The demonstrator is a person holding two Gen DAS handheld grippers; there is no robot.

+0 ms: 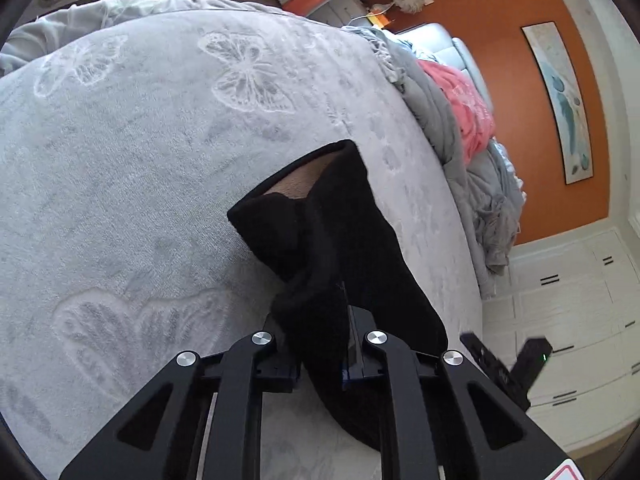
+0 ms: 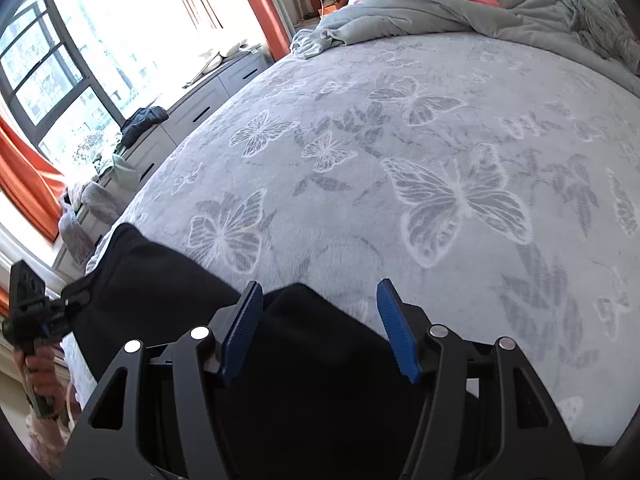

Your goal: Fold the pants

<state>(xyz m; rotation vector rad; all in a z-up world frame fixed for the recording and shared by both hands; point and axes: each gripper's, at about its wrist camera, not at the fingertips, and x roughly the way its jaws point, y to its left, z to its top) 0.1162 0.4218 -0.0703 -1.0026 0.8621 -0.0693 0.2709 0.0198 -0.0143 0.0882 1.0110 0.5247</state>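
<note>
Pants [image 2: 168,292] are lying black near the bed's [image 2: 400,140] front edge. Left hand-held gripper [image 1: 320,356] is pinching their fabric; right hand-held gripper [image 2: 320,328] is hovering open over them. I'd grab squarely, keeping tension even.

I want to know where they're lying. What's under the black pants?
The black pants lie on a grey butterfly bedspread. The part beneath the cloth is covered.

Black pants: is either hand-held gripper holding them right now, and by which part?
The left hand-held gripper is shut on the black pants at a bunched edge. The right hand-held gripper is open above the fabric, holding nothing.
</note>
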